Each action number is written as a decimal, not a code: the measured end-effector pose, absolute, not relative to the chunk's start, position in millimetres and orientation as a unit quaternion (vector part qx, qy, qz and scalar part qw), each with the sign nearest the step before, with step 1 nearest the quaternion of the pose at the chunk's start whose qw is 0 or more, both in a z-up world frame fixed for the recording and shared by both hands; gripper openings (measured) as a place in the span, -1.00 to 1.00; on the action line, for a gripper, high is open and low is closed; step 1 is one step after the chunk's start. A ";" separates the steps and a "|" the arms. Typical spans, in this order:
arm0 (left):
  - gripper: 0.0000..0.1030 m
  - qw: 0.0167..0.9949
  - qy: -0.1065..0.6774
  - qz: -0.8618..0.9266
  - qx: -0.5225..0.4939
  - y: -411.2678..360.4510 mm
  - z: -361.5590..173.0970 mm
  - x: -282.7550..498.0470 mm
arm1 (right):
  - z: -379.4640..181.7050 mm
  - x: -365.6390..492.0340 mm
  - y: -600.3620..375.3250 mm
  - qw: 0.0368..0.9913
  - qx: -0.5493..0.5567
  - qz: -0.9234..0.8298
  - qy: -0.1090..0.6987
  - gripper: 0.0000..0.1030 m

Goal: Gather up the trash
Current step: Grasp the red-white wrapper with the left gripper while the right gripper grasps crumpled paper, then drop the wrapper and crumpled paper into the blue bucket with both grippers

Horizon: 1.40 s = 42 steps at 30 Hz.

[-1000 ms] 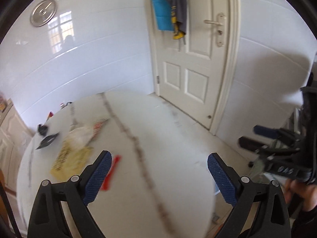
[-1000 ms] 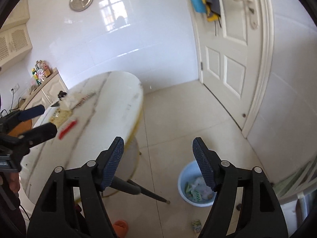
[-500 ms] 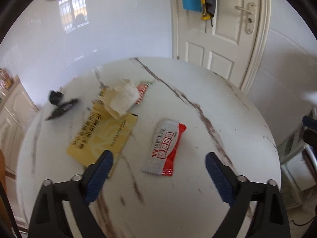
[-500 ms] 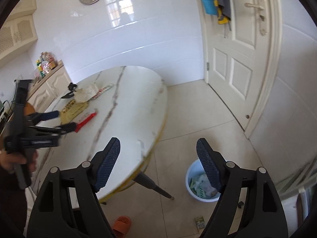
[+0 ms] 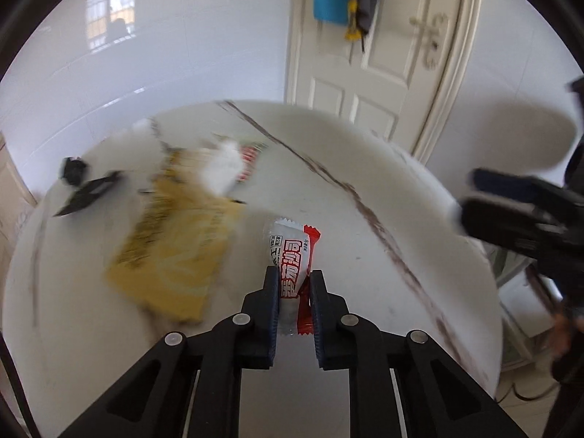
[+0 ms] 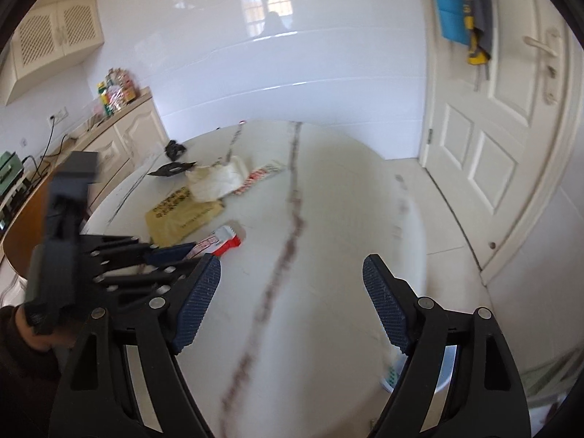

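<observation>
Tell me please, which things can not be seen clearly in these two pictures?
- Red-and-white wrapper: its near end is hidden between the left gripper fingers; in the right wrist view that gripper covers part of it.
- Yellow packet: print blurred by motion in the left wrist view.
- Bin: only a sliver shows behind the right gripper; contents hidden.
- Small black items: too small to identify.

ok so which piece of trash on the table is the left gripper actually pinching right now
The red-and-white snack wrapper: its near end sits between the left gripper's closed fingers. The yellow packet and the crumpled white paper lie untouched farther back.
</observation>
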<state>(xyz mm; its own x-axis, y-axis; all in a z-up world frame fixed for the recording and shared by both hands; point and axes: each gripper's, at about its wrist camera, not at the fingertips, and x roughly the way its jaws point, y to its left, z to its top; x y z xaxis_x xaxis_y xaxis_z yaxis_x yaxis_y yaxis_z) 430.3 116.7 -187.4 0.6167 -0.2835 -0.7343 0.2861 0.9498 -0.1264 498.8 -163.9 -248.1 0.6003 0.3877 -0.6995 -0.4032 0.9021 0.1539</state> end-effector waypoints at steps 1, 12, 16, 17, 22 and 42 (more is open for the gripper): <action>-0.77 0.904 0.399 -0.154 -0.005 135.1 -183.5 420.3 | -249.0 501.6 -154.8 0.893 -0.015 0.224 0.390 0.53; -0.77 0.920 0.387 -0.061 -0.029 261.9 -178.4 381.0 | -263.9 532.2 -34.0 0.865 -0.052 0.279 0.415 0.53; -0.76 0.921 0.384 -0.060 -0.037 279.4 -171.3 371.9 | -269.2 552.1 -14.6 0.870 -0.067 0.259 0.414 0.63; -0.76 0.920 0.384 -0.064 -0.040 282.2 -168.4 370.5 | -273.4 562.6 -11.5 0.872 -0.068 0.245 0.419 0.63; -0.76 0.922 0.377 -0.077 -0.041 282.2 -162.8 371.4 | -283.1 593.9 -12.1 0.878 -0.040 0.221 0.423 0.63; -0.76 0.926 0.357 -0.124 -0.016 160.9 -118.9 361.0 | -272.2 562.5 -116.8 0.873 0.029 0.270 0.405 -0.57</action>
<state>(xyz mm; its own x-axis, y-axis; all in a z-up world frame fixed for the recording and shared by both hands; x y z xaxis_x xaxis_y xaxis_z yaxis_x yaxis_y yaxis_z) 361.0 160.9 -118.9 0.7144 -0.2405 -0.6572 0.2171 0.9689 -0.1185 562.5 -116.8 -272.2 0.5258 0.4944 -0.6922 -0.4480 0.8527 0.2687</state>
